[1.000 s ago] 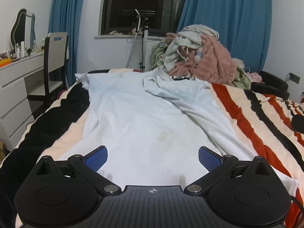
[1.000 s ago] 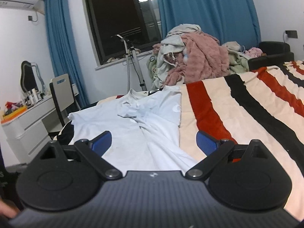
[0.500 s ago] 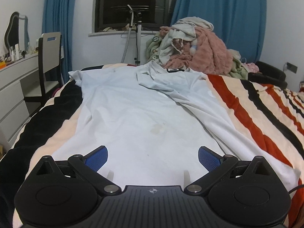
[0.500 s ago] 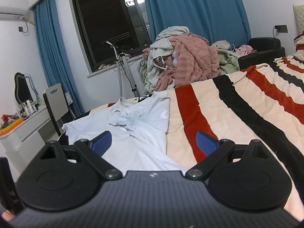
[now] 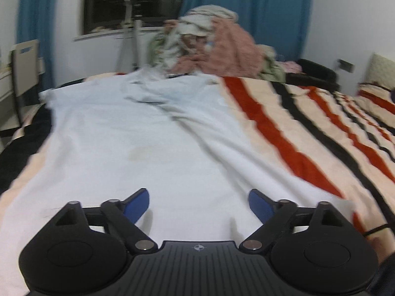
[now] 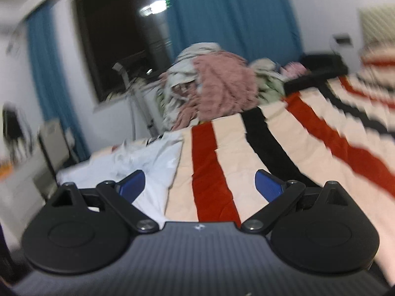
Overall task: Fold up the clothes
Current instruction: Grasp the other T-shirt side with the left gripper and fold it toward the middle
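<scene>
Striped bed, white shirt; both grippers wide apart, empty.

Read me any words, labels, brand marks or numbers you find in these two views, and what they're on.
No readable text in either view.
Left gripper body: a small round emblem, no letters.
Right gripper body: a small emblem, blurred.
White shirt collar: a dark strip, maybe a label, too blurred to read.
</scene>
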`<action>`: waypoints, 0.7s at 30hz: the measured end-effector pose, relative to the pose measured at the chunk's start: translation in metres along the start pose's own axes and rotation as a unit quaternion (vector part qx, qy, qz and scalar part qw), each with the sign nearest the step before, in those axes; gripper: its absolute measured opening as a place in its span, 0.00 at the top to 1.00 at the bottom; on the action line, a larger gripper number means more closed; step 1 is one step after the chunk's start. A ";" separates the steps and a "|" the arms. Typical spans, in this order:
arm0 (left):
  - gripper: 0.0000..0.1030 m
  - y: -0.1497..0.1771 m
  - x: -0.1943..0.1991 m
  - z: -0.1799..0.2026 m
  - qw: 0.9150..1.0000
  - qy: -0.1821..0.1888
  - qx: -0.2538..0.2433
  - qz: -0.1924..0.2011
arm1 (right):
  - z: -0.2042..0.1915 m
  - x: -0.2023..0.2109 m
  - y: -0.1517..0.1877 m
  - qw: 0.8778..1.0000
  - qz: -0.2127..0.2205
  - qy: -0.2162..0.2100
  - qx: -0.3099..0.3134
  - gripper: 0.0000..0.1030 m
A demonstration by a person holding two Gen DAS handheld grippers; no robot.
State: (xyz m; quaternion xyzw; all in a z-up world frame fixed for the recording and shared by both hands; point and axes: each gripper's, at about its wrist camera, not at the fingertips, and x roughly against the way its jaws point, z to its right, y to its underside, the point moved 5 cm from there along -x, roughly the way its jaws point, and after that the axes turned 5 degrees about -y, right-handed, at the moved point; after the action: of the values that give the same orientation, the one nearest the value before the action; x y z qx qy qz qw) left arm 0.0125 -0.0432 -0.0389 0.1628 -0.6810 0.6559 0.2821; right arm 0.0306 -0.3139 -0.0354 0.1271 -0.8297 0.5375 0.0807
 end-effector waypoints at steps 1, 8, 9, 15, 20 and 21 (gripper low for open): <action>0.31 -0.002 -0.001 0.010 1.000 0.017 -0.001 0.000 | 0.008 0.003 -0.003 1.000 0.015 0.017 -0.019 0.06; 0.44 -0.004 -0.020 0.102 0.989 0.144 -0.026 -0.027 | 0.038 0.014 -0.009 0.992 0.074 0.062 -0.077 0.06; 0.44 -0.001 -0.025 0.117 0.987 0.156 -0.034 -0.033 | 0.040 0.013 -0.008 0.992 0.074 0.063 -0.082 0.06; 0.41 0.021 -0.058 0.181 0.973 0.205 -0.082 -0.063 | 0.042 0.007 -0.004 0.992 0.068 0.064 -0.083 0.06; 0.93 0.037 -0.088 0.194 0.972 0.188 -0.107 -0.090 | 0.038 0.002 0.002 0.994 0.055 0.071 -0.062 0.06; 0.94 0.036 -0.089 0.188 0.973 0.191 -0.090 -0.094 | 0.037 0.001 0.003 0.994 0.054 0.072 -0.059 0.06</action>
State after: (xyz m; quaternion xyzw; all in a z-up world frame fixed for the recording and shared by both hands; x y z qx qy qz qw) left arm 0.0292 -0.2383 -0.1169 0.0713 -0.6523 0.5814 0.4810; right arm 0.0287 -0.3465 -0.0529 0.0377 -0.8577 0.4989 0.1181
